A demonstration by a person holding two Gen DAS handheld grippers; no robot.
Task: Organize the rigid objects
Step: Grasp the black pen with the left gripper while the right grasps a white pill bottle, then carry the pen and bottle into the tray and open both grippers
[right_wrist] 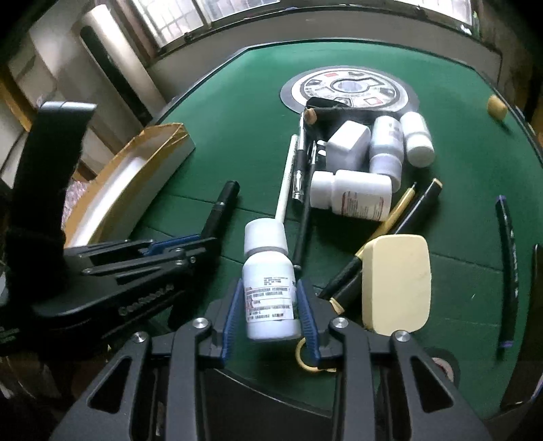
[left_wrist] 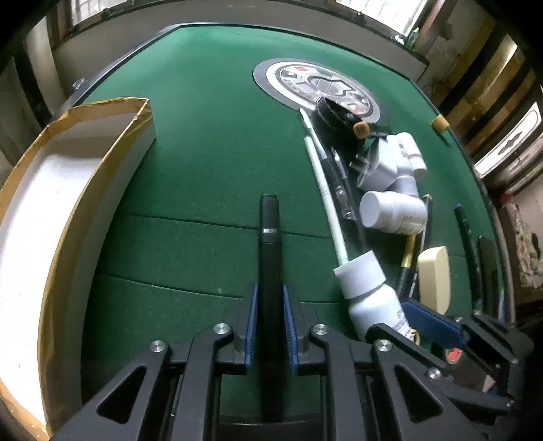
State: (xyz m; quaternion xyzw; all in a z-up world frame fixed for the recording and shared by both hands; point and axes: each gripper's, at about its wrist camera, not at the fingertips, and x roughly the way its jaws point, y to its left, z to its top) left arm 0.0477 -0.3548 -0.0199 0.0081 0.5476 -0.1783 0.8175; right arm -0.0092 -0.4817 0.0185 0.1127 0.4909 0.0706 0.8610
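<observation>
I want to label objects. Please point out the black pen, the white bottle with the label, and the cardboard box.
black pen (left_wrist: 268, 251): left wrist view, barrel.
white bottle (right_wrist: 269, 298): right wrist view, label.
cardboard box (left_wrist: 101, 163): left wrist view, wall.

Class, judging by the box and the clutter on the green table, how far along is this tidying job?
Done: nothing shows in the cardboard box.
In hand: left tongs grip a black pen; right tongs bracket a white bottle.
Left: other bottles, pens, charger and cream block.

daylight is coming through barred windows (right_wrist: 176, 20) beyond the far edge of the green felt mahjong table (left_wrist: 210, 142), ahead of the grippers; a pale wall (left_wrist: 112, 44) is standing below the panes.
</observation>
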